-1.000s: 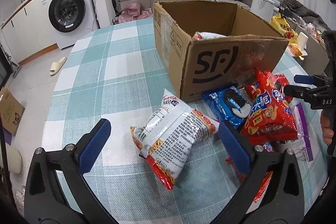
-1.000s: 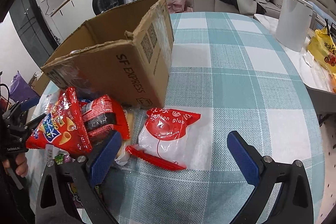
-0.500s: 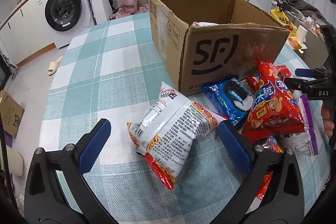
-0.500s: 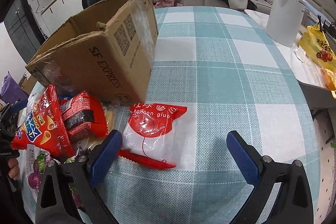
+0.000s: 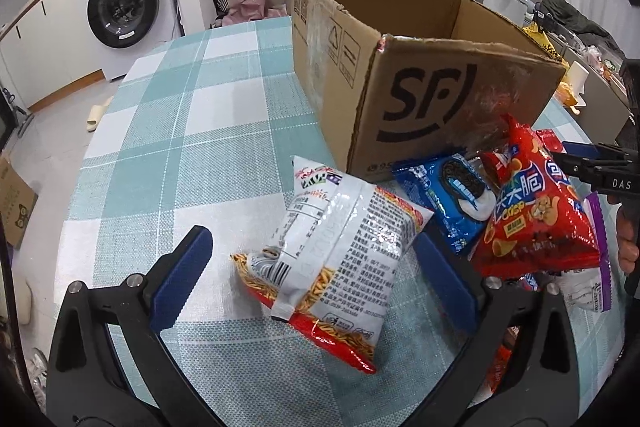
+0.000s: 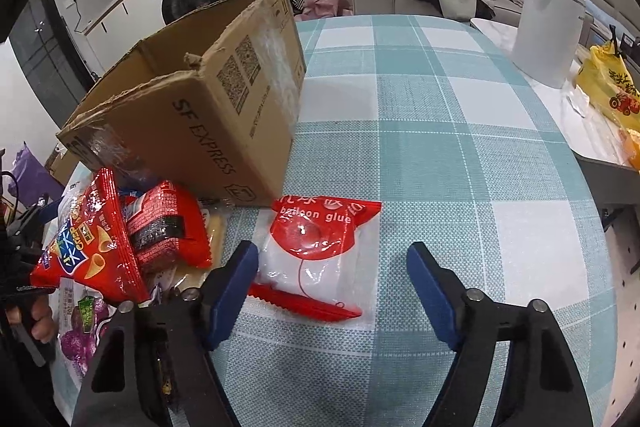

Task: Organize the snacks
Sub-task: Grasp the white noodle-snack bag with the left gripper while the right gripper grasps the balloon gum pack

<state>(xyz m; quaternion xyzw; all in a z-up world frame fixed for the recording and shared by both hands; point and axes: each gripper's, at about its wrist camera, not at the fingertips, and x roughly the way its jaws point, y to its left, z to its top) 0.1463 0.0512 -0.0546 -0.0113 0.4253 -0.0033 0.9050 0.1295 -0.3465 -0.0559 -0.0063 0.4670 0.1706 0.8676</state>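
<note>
Silver-white noodle snack bag (image 5: 340,247) is lying on the checked bench (image 5: 192,131), straight ahead between the left tool's (image 5: 316,271) spread, empty fingers; its long axis is running diagonally toward the cardboard box (image 5: 432,99); right tool (image 6: 332,279) is also gaping, empty, straddling the red balloon glue pack (image 6: 316,251); left hand looks nearer the bag.

Two handheld black grippers with blue finger pads. The left gripper (image 5: 312,275) fills the lower part of its wrist view, jaws spread wide. The right gripper (image 6: 332,287) sits at the bottom of its own view, jaws also apart, though less widely. At the far right edge of the left view, the person's right hand (image 5: 626,243) grips a black handle.
</note>
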